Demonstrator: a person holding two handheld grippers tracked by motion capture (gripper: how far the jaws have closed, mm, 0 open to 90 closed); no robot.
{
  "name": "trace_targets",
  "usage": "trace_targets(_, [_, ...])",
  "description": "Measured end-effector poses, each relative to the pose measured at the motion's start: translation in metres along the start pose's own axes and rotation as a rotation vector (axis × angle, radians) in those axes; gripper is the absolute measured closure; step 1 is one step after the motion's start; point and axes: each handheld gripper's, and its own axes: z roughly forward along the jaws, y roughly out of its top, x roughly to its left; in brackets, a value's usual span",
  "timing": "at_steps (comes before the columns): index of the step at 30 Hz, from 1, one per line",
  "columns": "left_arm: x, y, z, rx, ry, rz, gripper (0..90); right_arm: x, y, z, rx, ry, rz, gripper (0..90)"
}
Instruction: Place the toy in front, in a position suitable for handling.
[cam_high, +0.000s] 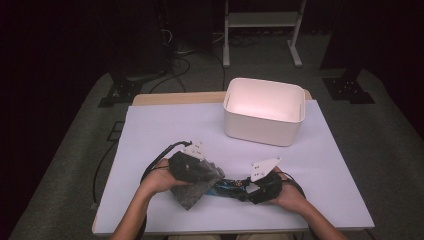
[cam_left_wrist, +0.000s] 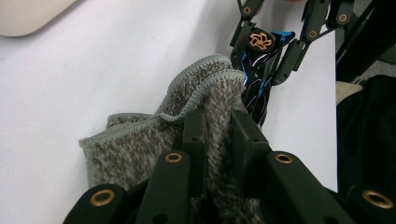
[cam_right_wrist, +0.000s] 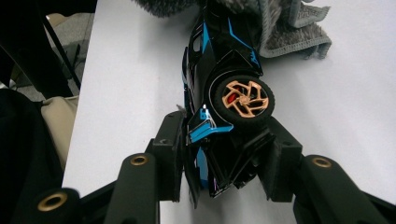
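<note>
On the table: one cloth (cam_left_wrist: 154, 140), one toy car (cam_right_wrist: 224, 79), one tub (cam_high: 264, 111).

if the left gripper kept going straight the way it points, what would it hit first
Probably the toy car. The left gripper is shut on the grey cloth, and the car, held by the right gripper, lies right beyond its fingertips, with the cloth against it. Depth is hard to judge.
</note>
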Motion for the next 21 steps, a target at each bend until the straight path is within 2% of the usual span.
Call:
trace_targets(4, [-0.001,-0.005,-0.001,-0.017,-0.01,-0.017,77.6,0.0,0.003,0.0,0.017,0.011,-0.015,56.2])
trace_targets(5, [-0.002,-0.005,-0.002,-0.019,-0.011,-0.018,77.7,-0.001,0.005,0.0,0.029,0.016,-0.035,56.4])
trace_targets(7, [-0.003,-0.004,-0.003,-0.005,-0.016,-0.012,77.9,-0.001,0.01,-0.001,0.051,-0.007,-0.067,55.7])
trace_targets(8, [-0.003,-0.003,-0.003,0.003,-0.016,-0.007,77.8,-0.005,0.013,-0.001,0.054,-0.007,-0.068,55.3])
trace_targets(13, [-0.001,0.002,-0.001,0.019,0.004,-0.001,77.8,-0.024,0.015,0.0,0.039,0.041,0.0,53.4])
trace_targets(15, [0.0,0.002,0.0,0.015,0.0,-0.001,77.8,-0.024,0.012,0.0,0.021,0.034,0.026,52.6])
trace_targets(17, [0.0,0.001,0.0,0.009,-0.004,-0.004,77.9,-0.022,0.013,0.0,0.032,0.021,0.035,51.4])
trace_targets(21, [-0.006,0.0,-0.001,0.011,-0.002,0.005,77.8,-0.019,0.018,-0.006,0.038,0.038,0.043,45.4])
